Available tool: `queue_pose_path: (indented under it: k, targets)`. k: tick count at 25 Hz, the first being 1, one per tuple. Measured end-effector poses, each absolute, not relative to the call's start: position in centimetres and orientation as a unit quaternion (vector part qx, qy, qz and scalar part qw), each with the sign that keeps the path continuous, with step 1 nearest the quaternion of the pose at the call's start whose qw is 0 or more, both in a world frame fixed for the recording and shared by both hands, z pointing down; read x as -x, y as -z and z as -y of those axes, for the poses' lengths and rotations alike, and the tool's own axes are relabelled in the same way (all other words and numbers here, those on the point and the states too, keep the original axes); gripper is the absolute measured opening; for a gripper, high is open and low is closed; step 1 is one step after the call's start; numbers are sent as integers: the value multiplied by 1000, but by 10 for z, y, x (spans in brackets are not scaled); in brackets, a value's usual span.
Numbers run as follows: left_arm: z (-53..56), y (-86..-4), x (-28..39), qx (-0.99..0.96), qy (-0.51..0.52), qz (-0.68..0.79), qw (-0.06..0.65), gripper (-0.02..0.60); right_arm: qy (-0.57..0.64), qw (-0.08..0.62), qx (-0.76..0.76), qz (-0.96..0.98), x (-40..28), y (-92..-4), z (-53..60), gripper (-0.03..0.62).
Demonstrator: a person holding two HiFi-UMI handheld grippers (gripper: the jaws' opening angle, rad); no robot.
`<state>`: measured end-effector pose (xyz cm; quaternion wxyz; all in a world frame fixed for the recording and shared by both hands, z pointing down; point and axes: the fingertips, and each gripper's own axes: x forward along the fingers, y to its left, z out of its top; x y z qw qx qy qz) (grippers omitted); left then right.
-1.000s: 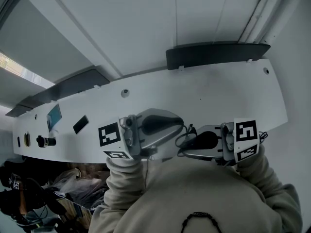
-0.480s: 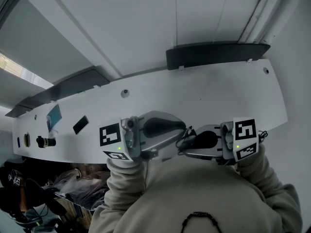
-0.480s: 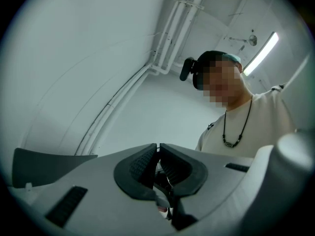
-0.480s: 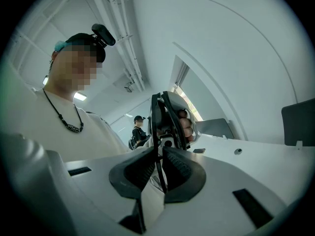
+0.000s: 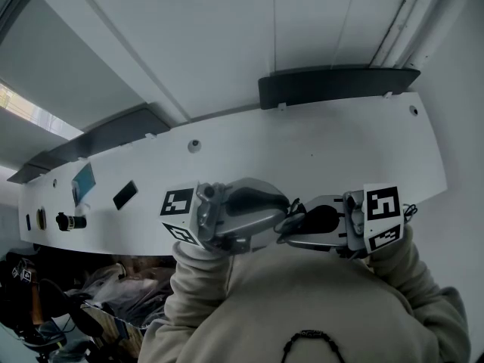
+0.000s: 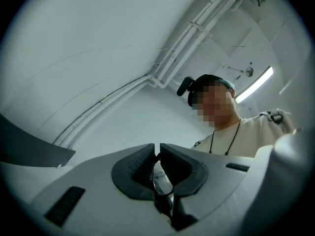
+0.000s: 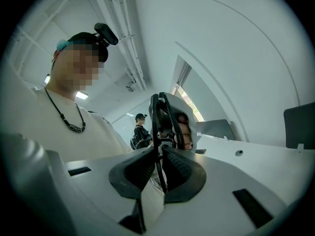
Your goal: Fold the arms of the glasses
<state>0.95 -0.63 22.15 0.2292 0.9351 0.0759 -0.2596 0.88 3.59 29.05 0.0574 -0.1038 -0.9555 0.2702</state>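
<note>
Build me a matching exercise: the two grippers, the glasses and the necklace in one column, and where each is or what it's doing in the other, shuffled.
Things
A. left gripper
B. right gripper
C. glasses
D. necklace

Places and states
1. hangs round the neck of the person
2. clamped on the glasses, at the head view's right
3. gripped from two sides at once
4. clamped on the glasses, at the head view's left

Pairs: A-4, B-2, C-3, D-1

Glasses [image 6: 161, 180] between left gripper [image 6: 157, 150] and right gripper [image 7: 160, 155], over the table's [image 5: 340, 142] near edge
</note>
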Motion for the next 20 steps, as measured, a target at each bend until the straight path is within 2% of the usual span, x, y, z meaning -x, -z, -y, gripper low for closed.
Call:
queue_pose_path:
  k: [6, 7, 8, 11, 14, 20]
  targets:
    - [13, -223, -9, -944, 256, -39, 206, 21, -270, 57, 102, 956, -10, -291, -35, 60]
    - [17, -224, -8, -948, 253, -20, 193, 45, -271, 58, 100, 956, -10, -292, -33, 60]
    - [22, -226, -7, -952, 248, 2, 181, 155, -272, 60, 97, 955, -11, -293, -30, 60]
    - [35, -235, 3, -957, 236, 61, 159, 210, -272, 65, 87, 956, -14, -295, -24, 60]
    - [43, -243, 19, -956, 233, 101, 150, 229, -263, 75, 75, 959, -20, -298, -16, 60]
    - [45, -263, 42, -952, 223, 158, 141, 229, -227, 122, 36, 966, -34, -308, 13, 60]
